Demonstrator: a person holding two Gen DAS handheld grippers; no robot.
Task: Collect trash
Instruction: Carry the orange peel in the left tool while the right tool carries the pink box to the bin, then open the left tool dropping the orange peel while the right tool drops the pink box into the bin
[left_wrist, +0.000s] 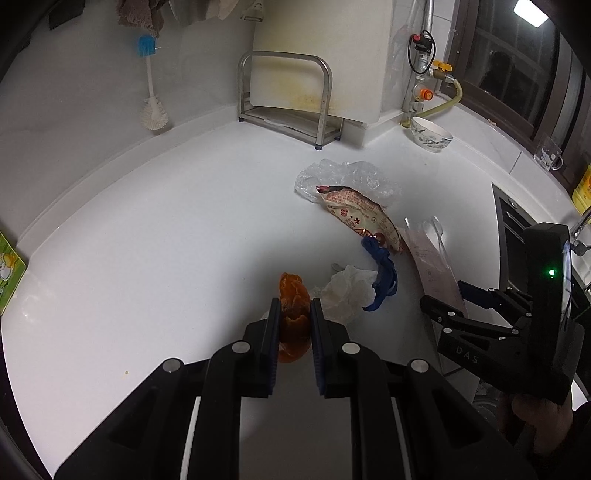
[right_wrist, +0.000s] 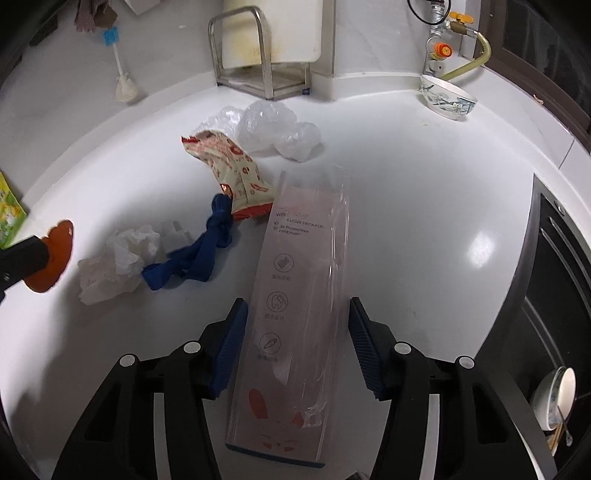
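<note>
My left gripper (left_wrist: 294, 314) is shut on an orange peel (left_wrist: 292, 317) just above the white counter; the peel also shows at the left edge of the right wrist view (right_wrist: 55, 254). My right gripper (right_wrist: 297, 314) is open, its fingers either side of a pink toothbrush package (right_wrist: 295, 314) lying flat, not touching it. The package also shows in the left wrist view (left_wrist: 432, 266). Between them lie a crumpled tissue (right_wrist: 118, 262), a knotted blue cloth strip (right_wrist: 199, 254), a red-and-cream snack wrapper (right_wrist: 232, 170) and a clear plastic bag (right_wrist: 273, 129).
A metal rack with a cutting board (left_wrist: 288, 92) stands at the back wall. A patterned bowl (right_wrist: 447, 98) sits at the back right by the gas pipes. A black sink (right_wrist: 557, 295) with dishes lies to the right. A brush (left_wrist: 153, 110) leans at the back left.
</note>
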